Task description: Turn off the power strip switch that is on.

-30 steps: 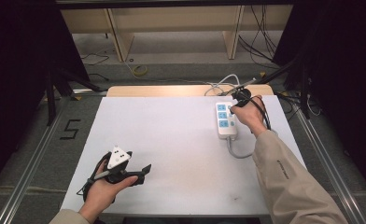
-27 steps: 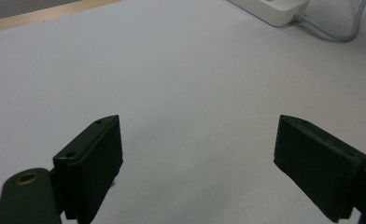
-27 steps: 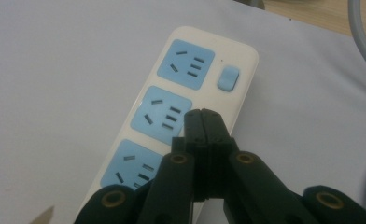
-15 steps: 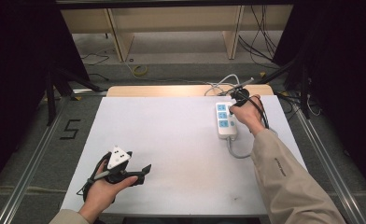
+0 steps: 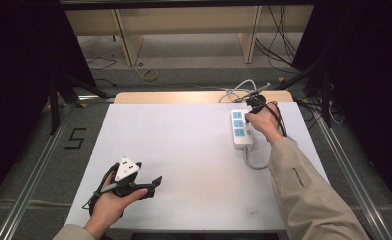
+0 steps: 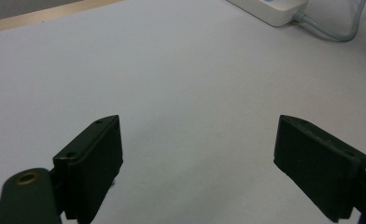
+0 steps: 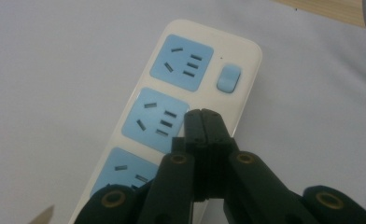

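Right gripper (image 7: 203,122) jaws pressed together, holding nothing — poised over power strip (image 5: 243,129) at table's (image 5: 184,150) far right, near blue rocker switch (image 7: 229,78). Likely switch-press next — needs a short nudge forward. Left gripper (image 5: 153,184) wide apart, idle.

white table (image 5: 194,150), power strip (image 5: 242,129) on it

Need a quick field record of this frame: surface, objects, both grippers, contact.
surface: white table
object: white power strip with three blue sockets, blue switch at one end, grey cord
strip position: far right part of table
left gripper: open, nothing between jaws, near left of table, pointing toward strip
right gripper: shut, tips over strip beside middle socket
contact right gripper/strip: cannot tell
switch state: cannot tell
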Demonstrator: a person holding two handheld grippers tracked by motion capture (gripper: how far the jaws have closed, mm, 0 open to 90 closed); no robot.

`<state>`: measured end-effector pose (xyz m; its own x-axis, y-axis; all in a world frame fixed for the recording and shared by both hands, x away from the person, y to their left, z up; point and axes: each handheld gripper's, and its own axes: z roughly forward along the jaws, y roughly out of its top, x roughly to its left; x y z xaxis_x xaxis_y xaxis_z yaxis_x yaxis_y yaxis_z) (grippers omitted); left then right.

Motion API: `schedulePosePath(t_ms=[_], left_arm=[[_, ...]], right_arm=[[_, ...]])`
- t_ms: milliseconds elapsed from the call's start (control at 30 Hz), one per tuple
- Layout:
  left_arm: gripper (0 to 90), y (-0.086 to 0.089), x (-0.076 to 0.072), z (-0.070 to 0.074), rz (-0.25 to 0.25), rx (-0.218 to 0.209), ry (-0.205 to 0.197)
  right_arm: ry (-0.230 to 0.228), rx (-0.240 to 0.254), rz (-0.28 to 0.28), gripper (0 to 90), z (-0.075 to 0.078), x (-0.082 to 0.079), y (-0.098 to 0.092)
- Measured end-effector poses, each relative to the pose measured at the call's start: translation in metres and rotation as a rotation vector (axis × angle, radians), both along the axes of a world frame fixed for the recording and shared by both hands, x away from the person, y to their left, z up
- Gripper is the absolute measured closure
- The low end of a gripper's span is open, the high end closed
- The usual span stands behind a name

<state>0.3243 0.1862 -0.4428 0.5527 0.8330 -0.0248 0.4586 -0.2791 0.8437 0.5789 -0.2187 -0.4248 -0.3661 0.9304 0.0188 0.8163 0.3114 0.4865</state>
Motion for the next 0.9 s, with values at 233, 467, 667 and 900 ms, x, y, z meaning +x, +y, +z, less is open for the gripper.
schedulePosePath(t_ms=[233,467,667,900], left_arm=[[14.9,-0.0002,0.0000,0.0000,-0.001,0.000,0.001],[14.9,-0.0002,0.0000,-0.0002,-0.001,-0.001,0.002],[14.9,-0.0001,-0.0001,-0.0001,-0.002,0.000,0.002],[14.9,-0.0002,-0.0001,-0.0001,-0.003,0.000,0.001]], right_arm=[[0.015,-0.009,0.001,90.0,-0.0008,0.0025,0.0005],[0.029,-0.013,0.002,90.0,-0.0014,0.0045,0.0020],[0.038,-0.020,0.007,90.0,-0.0032,0.0058,0.0031],[0.054,-0.024,-0.002,90.0,-0.0051,0.0076,0.0038]])
